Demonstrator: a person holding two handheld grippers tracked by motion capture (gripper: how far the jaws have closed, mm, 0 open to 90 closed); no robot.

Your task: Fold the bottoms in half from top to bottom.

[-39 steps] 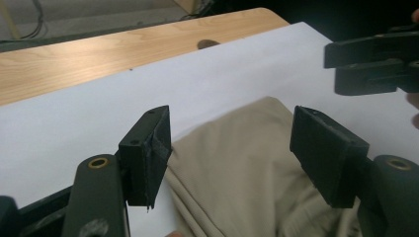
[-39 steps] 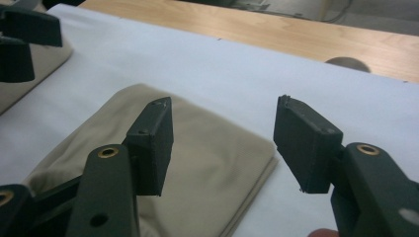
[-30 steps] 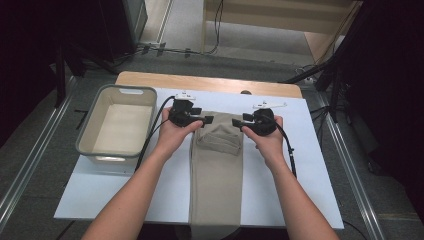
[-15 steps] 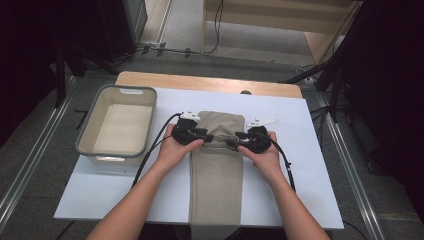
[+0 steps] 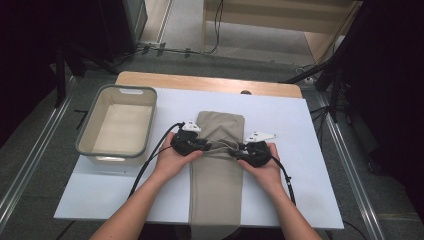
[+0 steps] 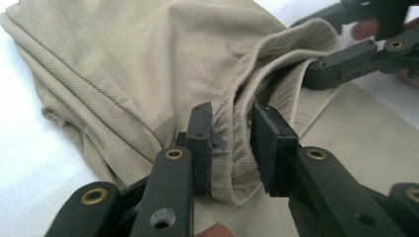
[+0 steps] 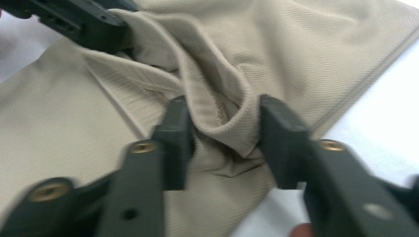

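Beige knit cloth point(image 5: 216, 165) lies in a long strip down the middle of the white board point(image 5: 295, 150), its near end hanging off the table edge toward the person. The far end looks folded back on itself, so the top section is doubled. Both hands sit at the fold line, one at each side, which makes sense for carrying that edge evenly.

The left gripper point(image 5: 204, 145) has a bunched ridge of fabric between its jaws; in the left gripper view point(image 6: 231, 143) they have just been closing, and the pads seem to pinch the cloth. The right gripper point(image 5: 239, 149) has also just been closing around a hump of cloth, seen in the right gripper view point(image 7: 225, 138). There the fabric fills the gap and both pads appear to touch it, though blur makes the firmness hard to judge.

The grey bin point(image 5: 117, 150) stands apart on the left, empty, probably where the folded cloth ends up.
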